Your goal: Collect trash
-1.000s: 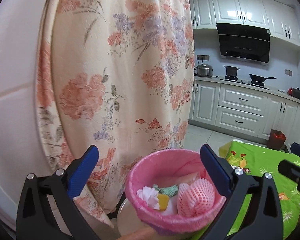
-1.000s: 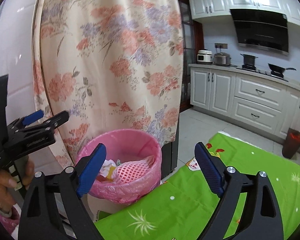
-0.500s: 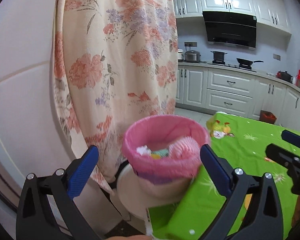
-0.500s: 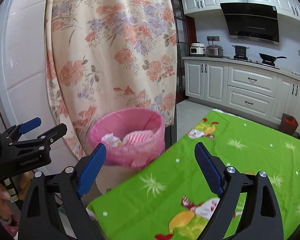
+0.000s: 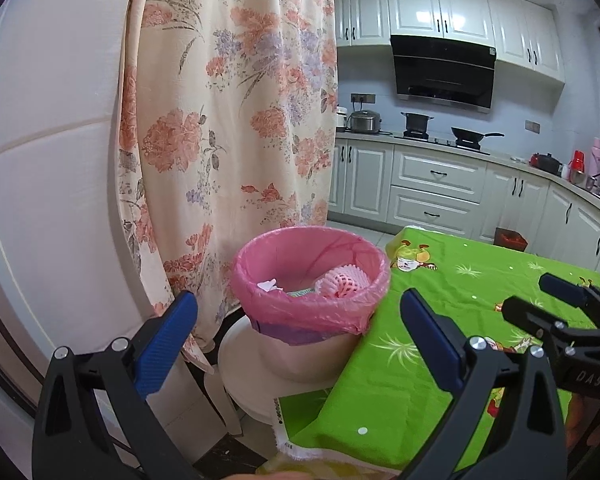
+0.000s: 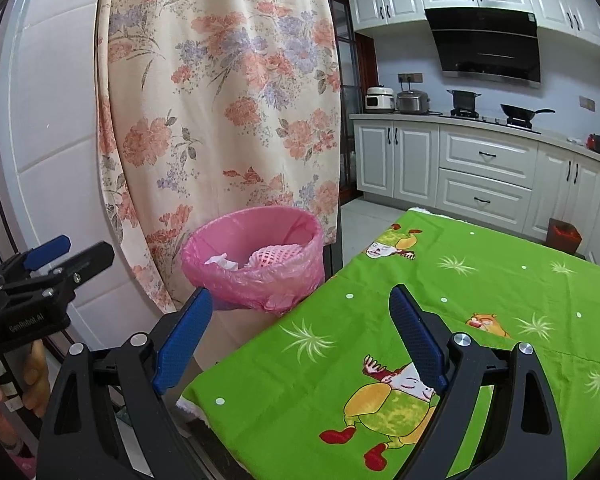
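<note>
A bin with a pink liner (image 5: 300, 312) (image 6: 252, 280) stands on a white stool (image 5: 240, 372) at the corner of the green tablecloth (image 5: 440, 320) (image 6: 380, 320). Inside lie a pink foam net (image 5: 342, 280) (image 6: 276, 256) and white crumpled paper (image 5: 269, 285) (image 6: 220, 261). My left gripper (image 5: 298, 344) is open and empty, back from the bin. My right gripper (image 6: 298, 332) is open and empty, above the table corner. Each gripper shows in the other's view: the right one at the right edge (image 5: 556, 312), the left one at the left edge (image 6: 52, 268).
A floral curtain (image 5: 228, 120) (image 6: 220, 100) hangs just behind the bin, with a white panelled wall (image 5: 52, 160) to its left. White kitchen cabinets (image 6: 480, 176) and a counter with pots (image 5: 416, 122) run along the back. A small red bin (image 6: 564, 236) stands on the floor.
Both grippers have drawn back and up from the bin, which now looks smaller and farther. More of the green tablecloth shows. Both stay open and empty.
</note>
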`<state>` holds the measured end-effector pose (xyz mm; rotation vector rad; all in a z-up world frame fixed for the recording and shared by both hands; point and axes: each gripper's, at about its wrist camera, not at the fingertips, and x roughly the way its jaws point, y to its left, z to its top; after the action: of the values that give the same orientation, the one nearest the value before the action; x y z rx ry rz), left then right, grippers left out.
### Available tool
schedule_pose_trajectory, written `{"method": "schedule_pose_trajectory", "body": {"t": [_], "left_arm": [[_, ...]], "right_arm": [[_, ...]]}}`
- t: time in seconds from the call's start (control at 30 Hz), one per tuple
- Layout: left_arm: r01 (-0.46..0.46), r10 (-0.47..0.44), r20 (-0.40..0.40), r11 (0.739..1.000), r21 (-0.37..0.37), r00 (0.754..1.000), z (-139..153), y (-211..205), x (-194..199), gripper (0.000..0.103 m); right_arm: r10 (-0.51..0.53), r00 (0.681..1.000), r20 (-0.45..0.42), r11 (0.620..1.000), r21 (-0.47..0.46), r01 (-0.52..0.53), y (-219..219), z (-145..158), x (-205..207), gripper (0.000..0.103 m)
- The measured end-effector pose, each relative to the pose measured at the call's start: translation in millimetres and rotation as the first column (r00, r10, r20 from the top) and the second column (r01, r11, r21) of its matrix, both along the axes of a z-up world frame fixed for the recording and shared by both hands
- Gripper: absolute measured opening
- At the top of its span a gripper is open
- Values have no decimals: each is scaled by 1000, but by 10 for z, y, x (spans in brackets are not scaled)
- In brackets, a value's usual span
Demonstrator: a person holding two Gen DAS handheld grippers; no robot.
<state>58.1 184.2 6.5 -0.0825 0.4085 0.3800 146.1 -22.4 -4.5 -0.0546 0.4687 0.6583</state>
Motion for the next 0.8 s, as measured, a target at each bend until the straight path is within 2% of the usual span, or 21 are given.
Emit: {"method": "schedule_pose_trajectory", "body": {"t": [0.23, 0.8], "left_arm": [[15, -15, -4, 1000, 25, 1000, 17, -45, -9, 98], [17, -16, -35, 1000, 21, 999, -54, -36, 39, 98]], "right_arm": [[10, 1000, 27, 1000, -16, -10, 11, 45, -120, 84], [12, 1000, 5, 1000, -17, -12, -14, -10, -150, 84]]}}
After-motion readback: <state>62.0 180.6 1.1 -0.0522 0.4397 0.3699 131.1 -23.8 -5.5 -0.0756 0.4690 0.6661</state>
